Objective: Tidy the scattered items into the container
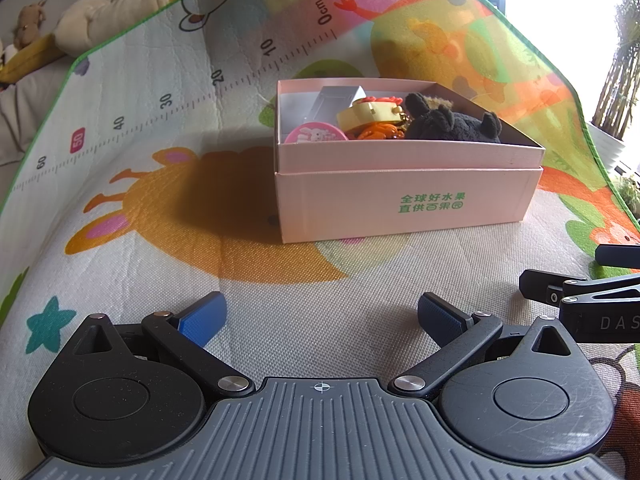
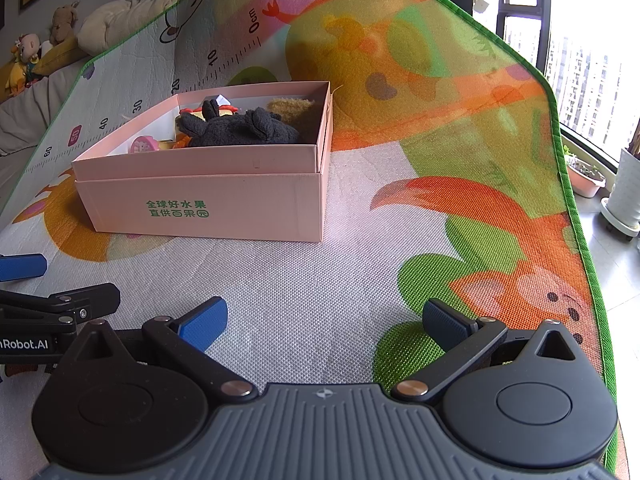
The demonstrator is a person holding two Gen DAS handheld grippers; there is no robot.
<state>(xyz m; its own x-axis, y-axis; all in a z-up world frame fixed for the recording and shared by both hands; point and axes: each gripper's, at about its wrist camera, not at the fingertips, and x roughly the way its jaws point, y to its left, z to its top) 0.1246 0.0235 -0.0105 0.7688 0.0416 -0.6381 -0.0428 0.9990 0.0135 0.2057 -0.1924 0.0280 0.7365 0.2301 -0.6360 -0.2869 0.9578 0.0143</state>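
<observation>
I have both grippers low over the mat (image 1: 280, 320), and both are released: the left gripper (image 1: 322, 320) and the right gripper (image 2: 324, 322) each show the two blue fingers spread wide with only mat between them. Nothing is held.

The box (image 1: 404, 204) stands ahead of my left fingers, a little to their right, and well apart from them. From my right fingers it lies ahead and to their left, also well apart. The things I can see are all inside it: a black plush (image 1: 452, 124) on the side nearer my right gripper, a brown plush (image 2: 294, 110) behind it, a yellow toy (image 1: 368, 114) with orange parts in the middle, a pink round tin (image 1: 316, 134) at the near left corner, and a grey packet (image 1: 340, 98) at the back. On the mat around the fingers I see no loose item, so I judge the tidying is almost or fully done.

If I must take something again, the plush is soft and light; I would pinch it at the body, where it gives and does not slip. The tin is hard and smooth, so I would grip it across the rim. The box is thin cardboard, light, and its wall may bend; I would hold a wall near a corner.
</observation>
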